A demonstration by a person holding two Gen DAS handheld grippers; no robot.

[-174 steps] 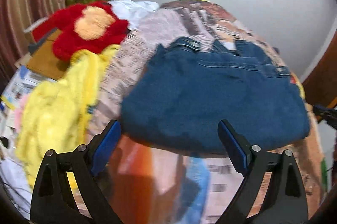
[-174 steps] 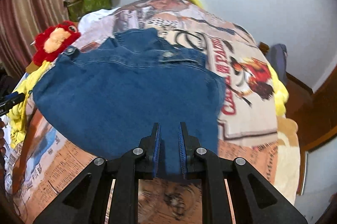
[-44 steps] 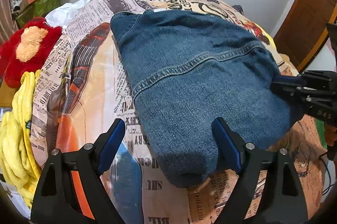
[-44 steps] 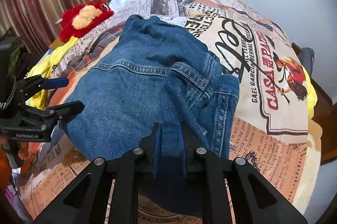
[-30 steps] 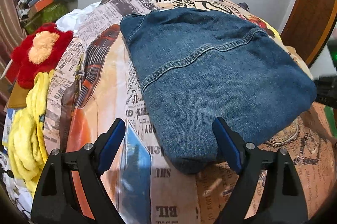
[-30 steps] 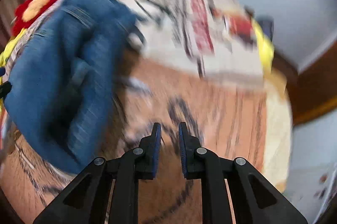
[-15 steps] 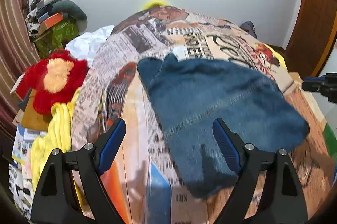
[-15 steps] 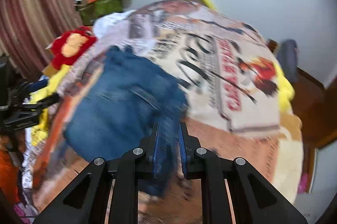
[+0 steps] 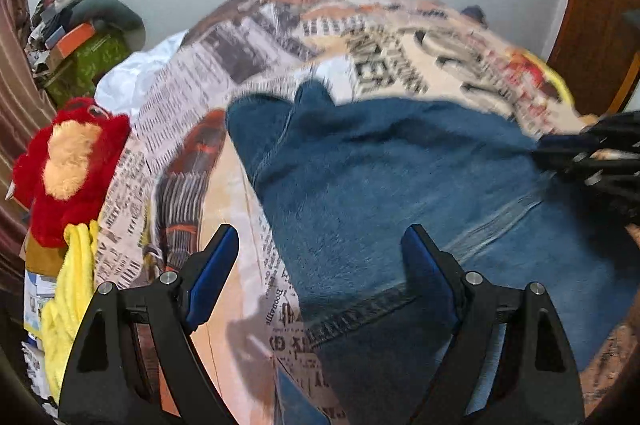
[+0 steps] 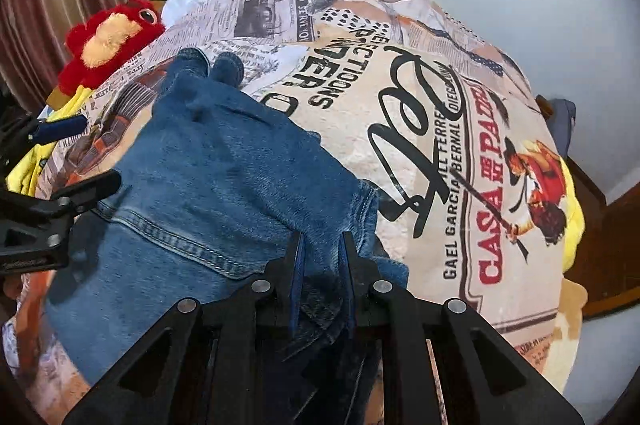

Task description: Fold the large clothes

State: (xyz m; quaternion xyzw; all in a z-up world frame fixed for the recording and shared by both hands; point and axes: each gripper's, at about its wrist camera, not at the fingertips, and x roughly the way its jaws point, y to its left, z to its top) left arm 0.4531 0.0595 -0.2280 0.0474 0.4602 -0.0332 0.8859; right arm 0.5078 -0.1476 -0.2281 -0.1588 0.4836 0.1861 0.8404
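Observation:
A folded blue denim garment (image 9: 400,193) lies on the bed with the newspaper-print cover (image 9: 280,37). It also shows in the right wrist view (image 10: 224,177). My left gripper (image 9: 320,257) is open and empty, above the garment's left edge. My right gripper (image 10: 322,249) is shut on the denim garment's right edge, with cloth bunched between the fingers. The right gripper shows at the right edge of the left wrist view (image 9: 592,161). The left gripper shows at the left of the right wrist view (image 10: 52,165).
A red plush toy (image 9: 68,165) and yellow cloth (image 9: 68,301) lie at the bed's left edge. White cloth (image 9: 136,77) lies behind them. A cluttered green box (image 9: 84,61) stands by the striped curtain. A wooden door (image 9: 596,9) is at right.
My right gripper has come back to the garment's right edge and shut on it. My left gripper has moved in closer to the garment and stays open.

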